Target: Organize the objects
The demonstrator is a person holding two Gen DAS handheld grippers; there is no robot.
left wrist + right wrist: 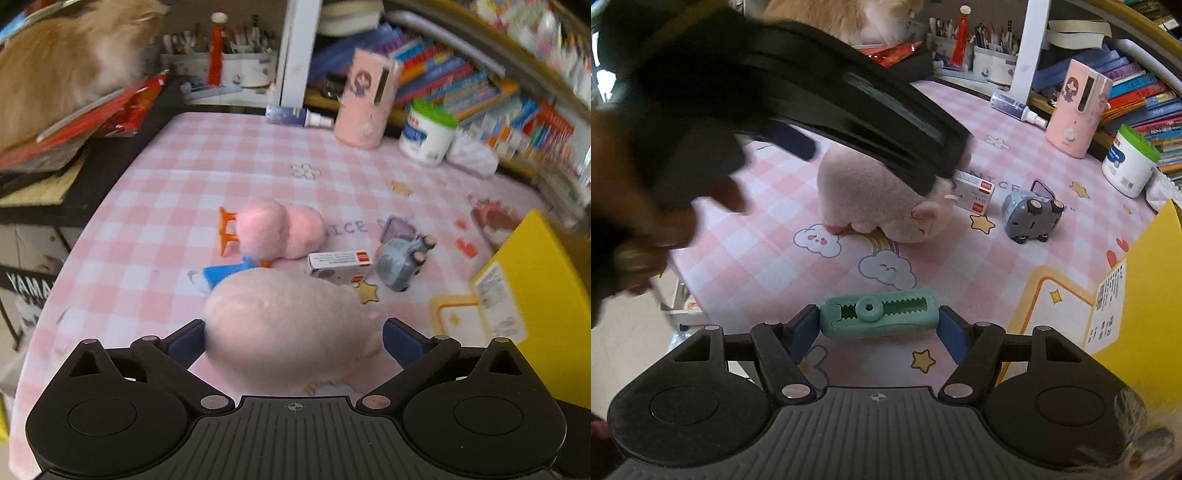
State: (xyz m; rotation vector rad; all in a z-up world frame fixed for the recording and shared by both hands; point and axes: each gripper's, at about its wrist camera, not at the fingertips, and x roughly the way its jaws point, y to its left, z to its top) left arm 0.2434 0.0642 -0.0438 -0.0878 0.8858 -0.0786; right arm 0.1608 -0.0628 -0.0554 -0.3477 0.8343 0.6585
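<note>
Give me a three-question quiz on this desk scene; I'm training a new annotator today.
1. True or false: the right tongs are empty.
2. What sits between the left tongs? A) white box B) pink plush C) grey toy car
3. Fill in: the big box at the desk's right edge is ____.

Key: 1 false, they grip the green clip. 2 B, the pink plush. 3 yellow, the yellow box.
</note>
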